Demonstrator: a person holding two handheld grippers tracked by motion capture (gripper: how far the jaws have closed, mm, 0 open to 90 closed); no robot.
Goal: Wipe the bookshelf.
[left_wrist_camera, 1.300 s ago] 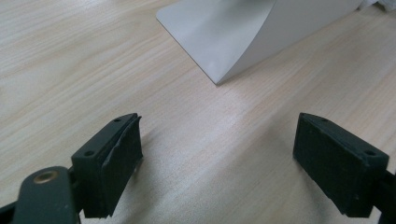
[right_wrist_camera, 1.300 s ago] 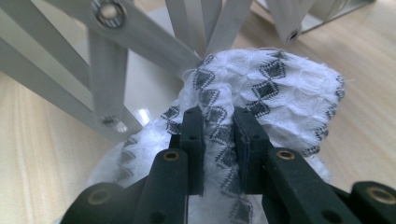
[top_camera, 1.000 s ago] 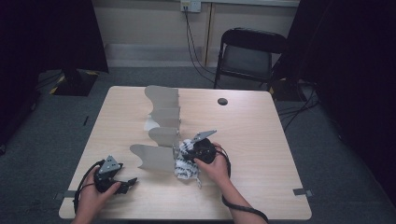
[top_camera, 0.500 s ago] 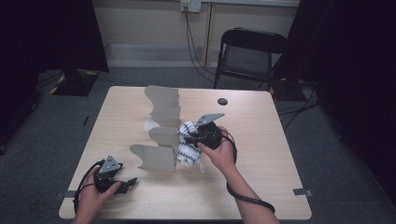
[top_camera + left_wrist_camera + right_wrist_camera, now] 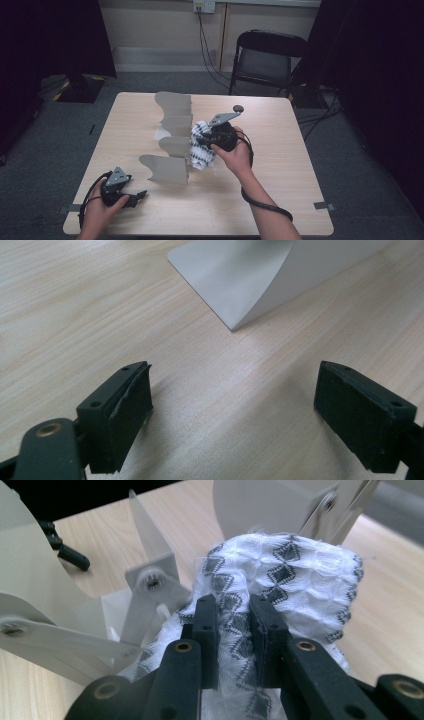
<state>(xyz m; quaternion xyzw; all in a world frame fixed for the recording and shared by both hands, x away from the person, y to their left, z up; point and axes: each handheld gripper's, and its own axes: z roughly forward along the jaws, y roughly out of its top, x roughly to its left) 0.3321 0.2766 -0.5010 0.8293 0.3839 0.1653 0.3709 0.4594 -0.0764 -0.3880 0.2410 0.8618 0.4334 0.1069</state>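
Black jaws on the left gripper [image 5: 131, 196] stand wide apart with nothing between them, parked low on the wooden table [image 5: 280, 200], probably just waiting its turn. Beyond its tips sits the grey folding rack [image 5: 260, 275], its top cut off. Farther out, the right gripper [image 5: 234, 617] is pinched tight on the white patterned cloth [image 5: 285, 575], held up right beside the rack's panels, looks like for draping. Can't tell how much cloth hangs underneath.

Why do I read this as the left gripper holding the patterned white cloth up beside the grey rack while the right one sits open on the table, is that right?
Sides are swapped. The right gripper is shut on the black-and-white patterned cloth beside the grey rack, as the right gripper view shows. The left gripper rests open by the table, empty.
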